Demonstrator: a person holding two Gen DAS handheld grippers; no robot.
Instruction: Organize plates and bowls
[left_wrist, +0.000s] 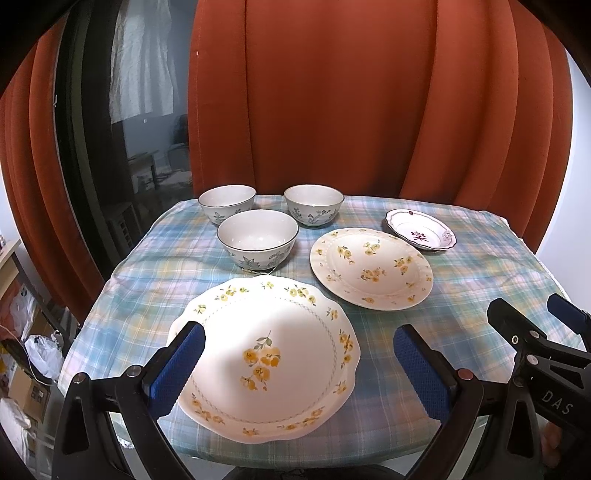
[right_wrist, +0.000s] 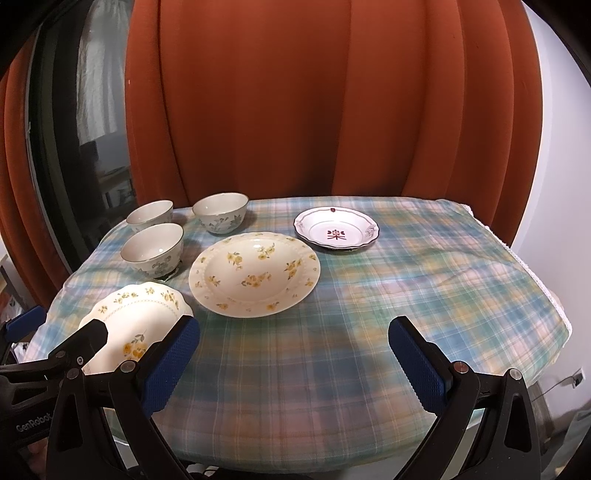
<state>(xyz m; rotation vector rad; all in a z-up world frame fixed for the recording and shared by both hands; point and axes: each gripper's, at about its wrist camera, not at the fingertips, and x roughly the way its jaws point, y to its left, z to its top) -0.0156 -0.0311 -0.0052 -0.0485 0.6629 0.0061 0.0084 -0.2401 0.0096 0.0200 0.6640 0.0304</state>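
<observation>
A large scalloped plate with yellow flowers (left_wrist: 269, 354) (right_wrist: 136, 317) lies at the table's near left. My left gripper (left_wrist: 299, 345) hangs open over it, holding nothing. Behind it sits a round yellow-flowered deep plate (left_wrist: 371, 267) (right_wrist: 255, 273). A small plate with a red mark (left_wrist: 421, 229) (right_wrist: 336, 229) rests at the back right. Three white bowls with blue-grey flowers stand at the back left: the nearest bowl (left_wrist: 257, 238) (right_wrist: 152, 248), the far left bowl (left_wrist: 226, 203) (right_wrist: 150, 214), and the far middle bowl (left_wrist: 314, 205) (right_wrist: 220, 212). My right gripper (right_wrist: 293, 334) is open above bare cloth at the near right.
The table wears a pastel plaid cloth (right_wrist: 424, 280). Orange curtains (right_wrist: 332, 103) hang close behind it, with a dark window (left_wrist: 96, 129) to the left. Boxes and bags (left_wrist: 33, 350) sit on the floor at the left. The right gripper's fingers (left_wrist: 517, 325) show at the left view's right edge.
</observation>
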